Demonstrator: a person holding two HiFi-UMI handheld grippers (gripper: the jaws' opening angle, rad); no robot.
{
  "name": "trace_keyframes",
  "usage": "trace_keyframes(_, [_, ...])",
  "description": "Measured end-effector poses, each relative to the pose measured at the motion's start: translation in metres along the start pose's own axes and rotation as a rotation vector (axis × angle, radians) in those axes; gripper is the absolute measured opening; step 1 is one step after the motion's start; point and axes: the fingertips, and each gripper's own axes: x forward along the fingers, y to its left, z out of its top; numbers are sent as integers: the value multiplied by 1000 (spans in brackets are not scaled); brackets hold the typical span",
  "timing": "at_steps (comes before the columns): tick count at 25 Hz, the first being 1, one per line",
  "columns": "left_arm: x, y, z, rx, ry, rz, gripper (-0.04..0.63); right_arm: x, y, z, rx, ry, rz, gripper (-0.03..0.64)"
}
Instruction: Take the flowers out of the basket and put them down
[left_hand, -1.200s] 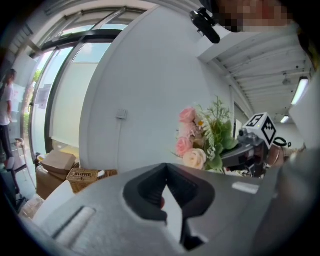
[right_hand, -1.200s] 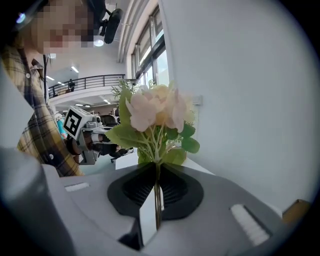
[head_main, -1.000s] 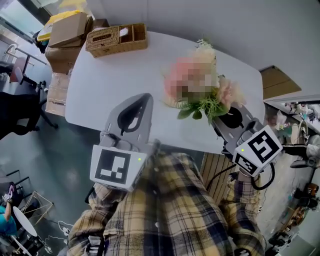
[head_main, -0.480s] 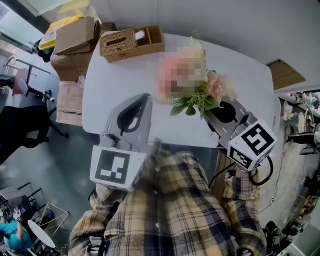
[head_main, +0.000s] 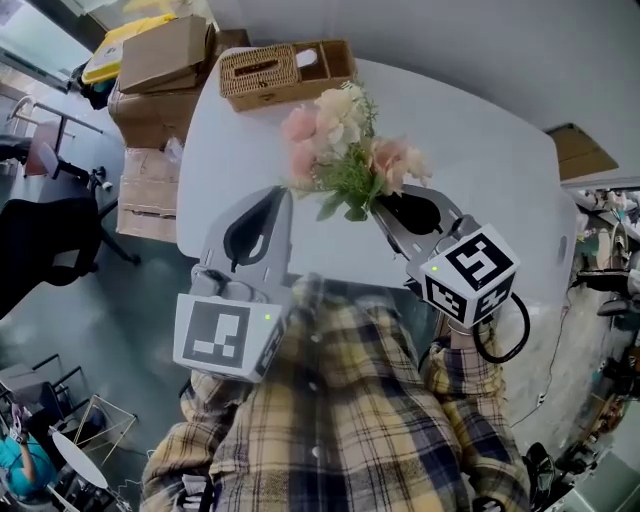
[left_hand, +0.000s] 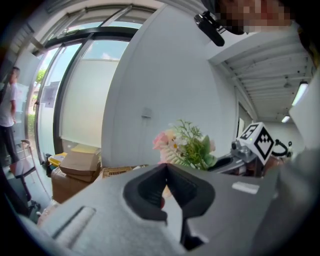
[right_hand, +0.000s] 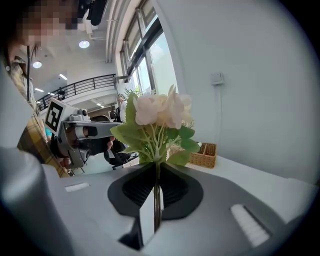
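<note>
The right tool pinches the flowers by their stems, upright, beside the basket, ready to set down; the left tool is closed and empty.

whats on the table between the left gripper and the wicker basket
Only bare table, seen in the head view; the flowers hang just beside that stretch.

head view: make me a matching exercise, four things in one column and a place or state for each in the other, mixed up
Things:
1. flowers
2. basket
3. left gripper
4. cardboard boxes

Places or states:
A. shut, nothing between its jaws
B. standing at the far edge of the table
C. stacked off the table, beside it
D. held by the stems in the right gripper

Pairs: 1-D, 2-B, 3-A, 4-C
</note>
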Motion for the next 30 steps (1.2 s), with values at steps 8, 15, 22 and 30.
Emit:
trace_keyframes(8, [-21,29,-29,-39,33,77,2,60,6,-43,65,55,-1,26])
trace_keyframes(15, [-20,35,-41,-67,51,80,2,101,-10,-88,78,138,-51,26])
trace_keyframes(22, [-10,42,-47,-69,60,75,2,140,-29,-135,114,204,-66,28])
trace_keyframes(30, [1,46,-52,-77,75,84,2,165,-51,-172,140,271,-80,32])
